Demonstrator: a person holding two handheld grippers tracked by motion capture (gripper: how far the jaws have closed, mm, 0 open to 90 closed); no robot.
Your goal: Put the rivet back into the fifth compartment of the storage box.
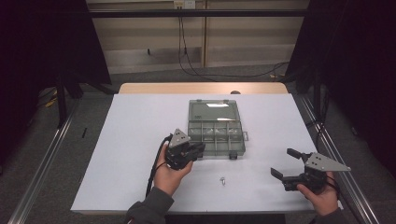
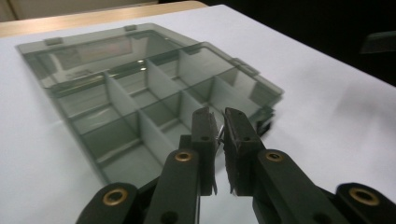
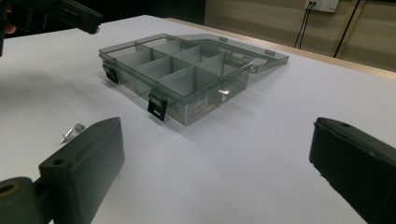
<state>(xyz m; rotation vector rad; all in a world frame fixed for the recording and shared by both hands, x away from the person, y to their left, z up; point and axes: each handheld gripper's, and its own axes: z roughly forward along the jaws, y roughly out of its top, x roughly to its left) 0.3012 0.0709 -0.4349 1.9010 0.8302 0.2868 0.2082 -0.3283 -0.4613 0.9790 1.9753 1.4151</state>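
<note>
left tongs (image 2: 218, 135) pressed nearly together, pinching a small thin metal piece (image 2: 219, 136), over the near edge of the open compartment box (image 1: 215, 135) at the desk (image 1: 140, 140) centre. right tongs (image 1: 286, 164) spread wide, empty, near the desk's near right corner. loose screw (image 1: 223, 179) beside the near edge.

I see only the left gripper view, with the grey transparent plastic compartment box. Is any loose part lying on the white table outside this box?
Observer: Yes. One small silver metal screw lies on the white table, in front of the grey transparent plastic compartment box and apart from it.
Operator: And how is the right gripper?
Observer: The right gripper is near the table's right front corner, its fingers wide open and empty.
</note>
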